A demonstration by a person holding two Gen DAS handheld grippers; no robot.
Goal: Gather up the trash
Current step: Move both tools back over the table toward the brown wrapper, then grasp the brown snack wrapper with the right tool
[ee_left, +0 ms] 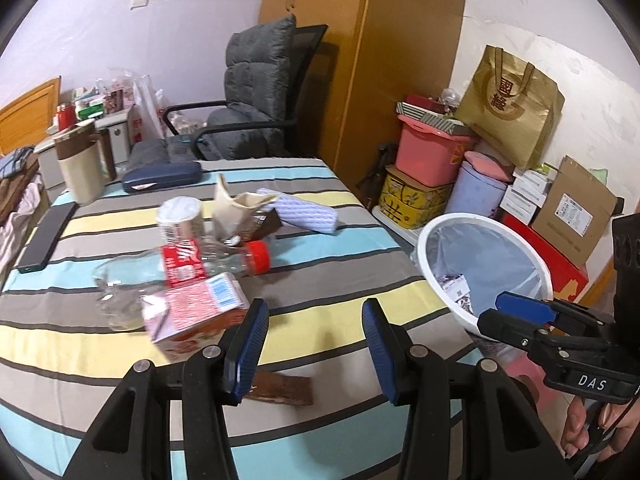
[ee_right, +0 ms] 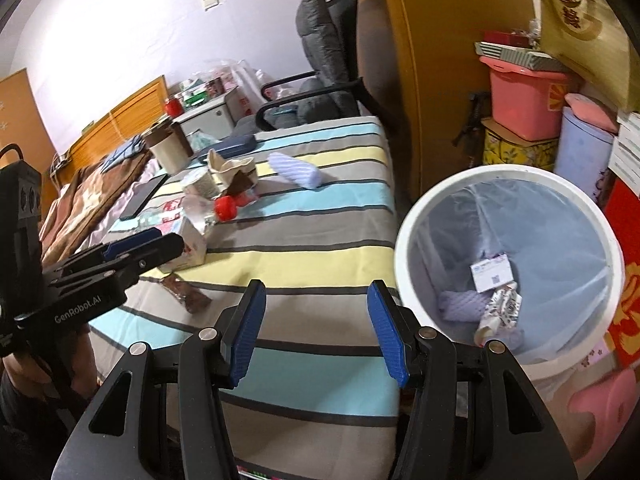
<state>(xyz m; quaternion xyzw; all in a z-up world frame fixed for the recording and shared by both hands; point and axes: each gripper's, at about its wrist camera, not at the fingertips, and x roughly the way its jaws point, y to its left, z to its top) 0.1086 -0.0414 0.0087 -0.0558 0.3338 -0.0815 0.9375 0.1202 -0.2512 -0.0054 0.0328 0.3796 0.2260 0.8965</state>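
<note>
White-rimmed trash bin [ee_right: 408, 240] to the right of the right gripper [ee_right: 316, 332] already holds several scraps. Both claws are spread and empty. Ahead-left of the left gripper [ee_left: 316, 344] wait a pink carton [ee_left: 196, 312], a bottle [ee_left: 224, 260], a cup [ee_left: 180, 216] and a brown wrapper [ee_left: 284, 390].

Each handheld gripper has a matte black frame with triangular cutouts, round silver screws and 2 ribbed blue pads. The left gripper [ee_left: 316, 344] shows white "GenRobot.AI" lettering at 9 o'clock in the right wrist view. The right gripper [ee_right: 316, 328] shows "DAS" at 4 o'clock in the left wrist view.
</note>
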